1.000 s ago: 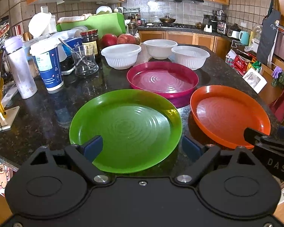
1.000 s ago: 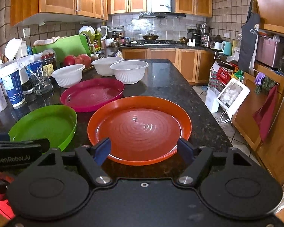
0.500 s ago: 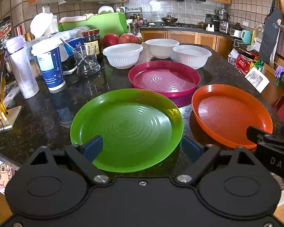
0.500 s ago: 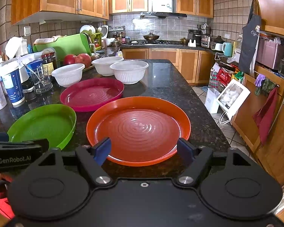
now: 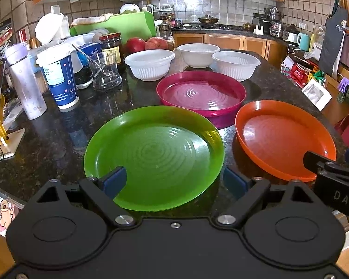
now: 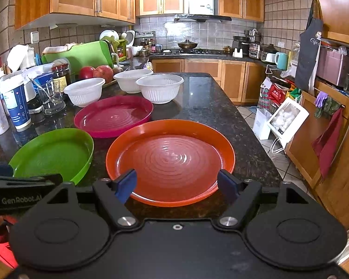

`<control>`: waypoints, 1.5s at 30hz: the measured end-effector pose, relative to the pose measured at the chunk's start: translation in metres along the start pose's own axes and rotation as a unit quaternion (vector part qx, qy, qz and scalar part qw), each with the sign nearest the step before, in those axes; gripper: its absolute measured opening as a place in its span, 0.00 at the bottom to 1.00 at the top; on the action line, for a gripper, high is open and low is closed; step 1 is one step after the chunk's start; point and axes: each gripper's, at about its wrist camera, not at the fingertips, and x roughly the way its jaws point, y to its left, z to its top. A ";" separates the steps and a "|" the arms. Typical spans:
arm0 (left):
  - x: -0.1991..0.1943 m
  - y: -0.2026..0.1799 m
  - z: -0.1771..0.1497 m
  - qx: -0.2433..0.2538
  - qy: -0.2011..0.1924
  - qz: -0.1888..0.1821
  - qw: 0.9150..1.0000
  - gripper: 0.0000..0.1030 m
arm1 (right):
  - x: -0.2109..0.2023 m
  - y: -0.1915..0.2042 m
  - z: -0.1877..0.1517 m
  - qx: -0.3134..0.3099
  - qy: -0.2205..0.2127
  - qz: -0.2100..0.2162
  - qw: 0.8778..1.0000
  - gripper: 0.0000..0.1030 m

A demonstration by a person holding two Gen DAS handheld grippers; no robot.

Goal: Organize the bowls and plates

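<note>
Currently, both grippers stand wide and hold nothing. Left gripper (image 5: 172,181) hangs over the near rim of the green plate (image 5: 154,155), which lies flat on the counter (image 5: 53,139). At its 1 o'clock sits the pink plate (image 5: 201,95); at 3 o'clock, the orange plate (image 5: 283,137), with the right gripper (image 6: 178,183) above its near rim. Three white bowls (image 5: 150,64) stand in a row beyond, at 12 o'clock. Judgement: the plates look like thin, glossy plastic, so light, stiff and slippery. Best hold is the raised near rim, pinched across the lip. Bowls appear thin-walled with ribbed sides; grip one rim wall, gently.
</note>
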 end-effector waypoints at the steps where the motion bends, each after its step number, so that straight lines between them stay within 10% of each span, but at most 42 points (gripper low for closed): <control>1: 0.000 0.000 0.000 0.001 0.001 0.000 1.000 0.87 | 0.001 0.000 0.000 0.000 0.001 0.002 1.000 0.76; 45: -0.002 0.054 0.009 -0.015 0.032 0.002 0.999 0.85 | -0.017 0.004 0.014 -0.007 -0.036 0.073 0.997 0.71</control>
